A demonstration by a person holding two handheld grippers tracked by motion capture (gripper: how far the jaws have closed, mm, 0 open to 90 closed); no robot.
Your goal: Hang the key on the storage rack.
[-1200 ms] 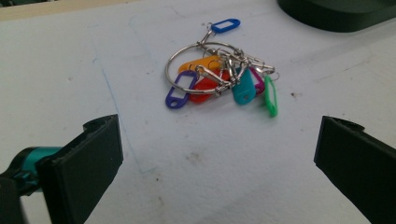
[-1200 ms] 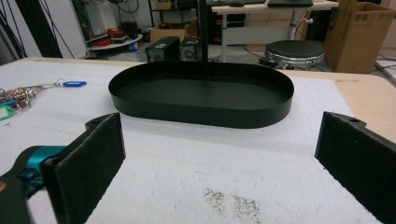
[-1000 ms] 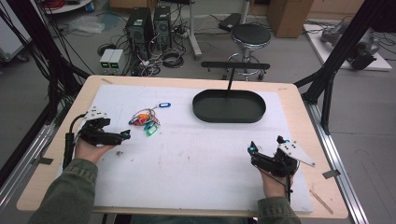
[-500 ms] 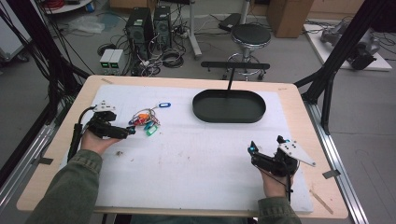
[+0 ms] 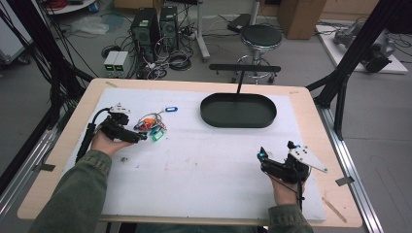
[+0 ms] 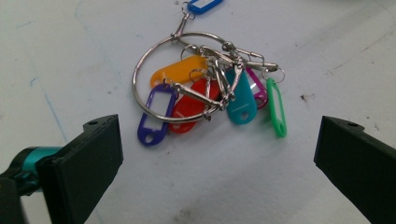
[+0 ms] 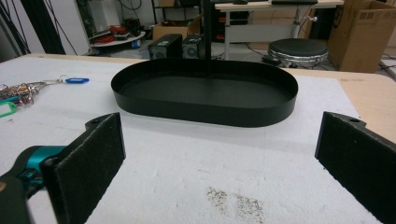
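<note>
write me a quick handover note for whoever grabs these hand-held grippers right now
Left hand-held gripper: open, jaws either side of the key ring with coloured tags, not touching it.
Right hand-held gripper: open, holding nothing, low over the white mat, facing the black tray.
Done: nothing picked up; tray looks empty.
Left: close on the key ring; probably carry it to the tray.

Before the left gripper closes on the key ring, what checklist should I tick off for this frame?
1. Left gripper open: ok, jaws wide apart.
2. Key ring lined up between the jaws: ok, but ahead of them, not yet between them.
3. Tags bunched for one grasp: not ok, blue tag trails off on its clip.
4. Tray empty: ok.
5. Right gripper out of the way: ok, open, at the near right of the table.
6. Path from ring to tray: ok, bare mat.
</note>
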